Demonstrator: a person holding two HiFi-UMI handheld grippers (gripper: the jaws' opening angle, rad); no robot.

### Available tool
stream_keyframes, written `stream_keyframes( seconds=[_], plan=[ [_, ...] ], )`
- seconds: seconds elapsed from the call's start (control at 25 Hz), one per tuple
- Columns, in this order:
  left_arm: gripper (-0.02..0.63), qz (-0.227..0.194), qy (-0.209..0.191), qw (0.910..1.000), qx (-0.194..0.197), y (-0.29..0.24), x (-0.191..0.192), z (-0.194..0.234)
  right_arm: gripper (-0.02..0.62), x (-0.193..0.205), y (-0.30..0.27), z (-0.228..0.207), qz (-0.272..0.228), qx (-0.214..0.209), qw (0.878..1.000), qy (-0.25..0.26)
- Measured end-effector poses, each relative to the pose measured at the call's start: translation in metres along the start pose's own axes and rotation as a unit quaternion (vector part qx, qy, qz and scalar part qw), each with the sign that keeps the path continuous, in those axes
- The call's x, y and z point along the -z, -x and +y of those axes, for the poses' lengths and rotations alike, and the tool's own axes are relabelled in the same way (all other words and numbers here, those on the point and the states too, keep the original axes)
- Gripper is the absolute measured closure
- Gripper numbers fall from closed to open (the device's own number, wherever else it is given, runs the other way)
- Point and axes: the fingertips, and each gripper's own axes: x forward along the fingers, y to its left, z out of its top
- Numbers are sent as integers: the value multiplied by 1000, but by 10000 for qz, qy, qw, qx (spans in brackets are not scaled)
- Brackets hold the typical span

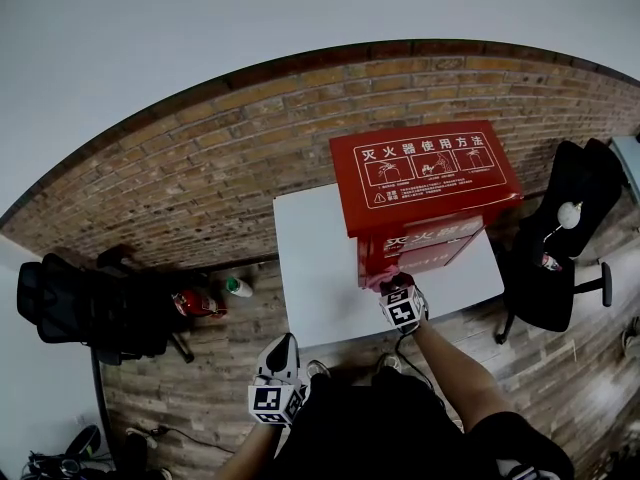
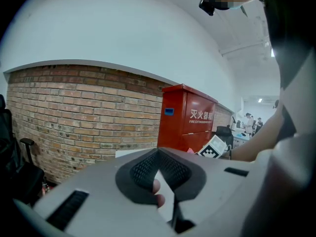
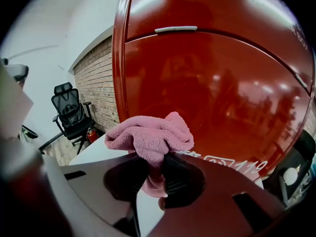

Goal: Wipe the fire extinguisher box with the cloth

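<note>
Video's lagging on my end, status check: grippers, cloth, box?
Right gripper shut on pink cloth, up at lower front of red fire extinguisher box. Left gripper shut, empty, held back from white table. Nothing in the way.

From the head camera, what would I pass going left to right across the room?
Black office chair → small red extinguisher → small bottle → white table → red fire extinguisher box → second black chair

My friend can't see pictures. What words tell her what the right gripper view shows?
The right gripper pinches a bunched pink cloth close to the shiny red fire extinguisher box, which fills most of the picture. At the left are a white table, a brick wall and a black chair.
</note>
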Motion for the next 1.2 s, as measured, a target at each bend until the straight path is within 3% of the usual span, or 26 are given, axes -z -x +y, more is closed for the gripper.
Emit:
stream_keyframes(
  seconds=[1.2],
  plan=[
    [589, 11, 117, 9999, -69, -34, 13, -65, 512, 31, 20, -76, 29, 11, 10000, 35]
  ],
)
